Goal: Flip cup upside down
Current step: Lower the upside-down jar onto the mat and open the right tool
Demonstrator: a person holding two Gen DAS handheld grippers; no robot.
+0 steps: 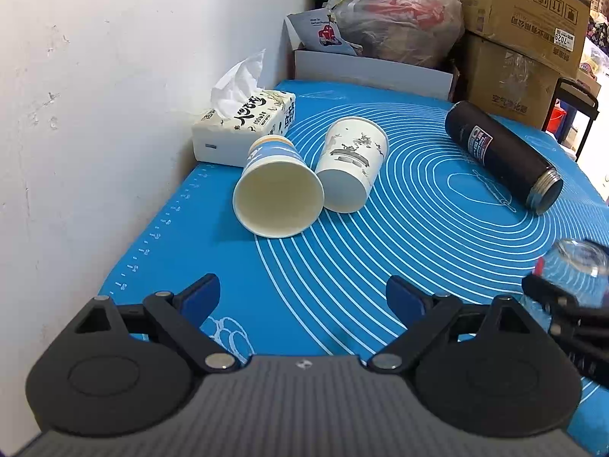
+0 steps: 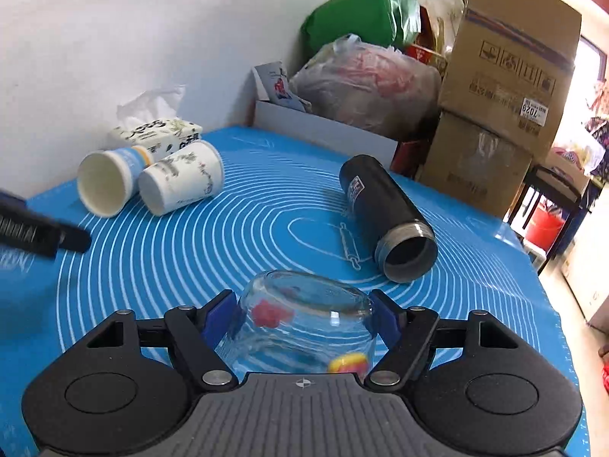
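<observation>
A clear glass cup (image 2: 304, 320) with red and yellow prints sits between my right gripper's (image 2: 304, 314) blue pads, which press its sides; its flat base faces away from me and upward. It shows at the right edge of the left wrist view (image 1: 574, 274). My left gripper (image 1: 302, 299) is open and empty above the blue mat (image 1: 380, 251). Two paper cups lie on their sides ahead of it: a blue-banded one (image 1: 278, 198) with its mouth toward me and a white printed one (image 1: 350, 167) touching it.
A black thermos (image 1: 502, 156) without lid lies on its side at the mat's right. A tissue pack (image 1: 243, 125) stands against the white wall at the left. A white box (image 1: 373, 68), bags and cardboard cartons (image 1: 525, 38) crowd behind the mat.
</observation>
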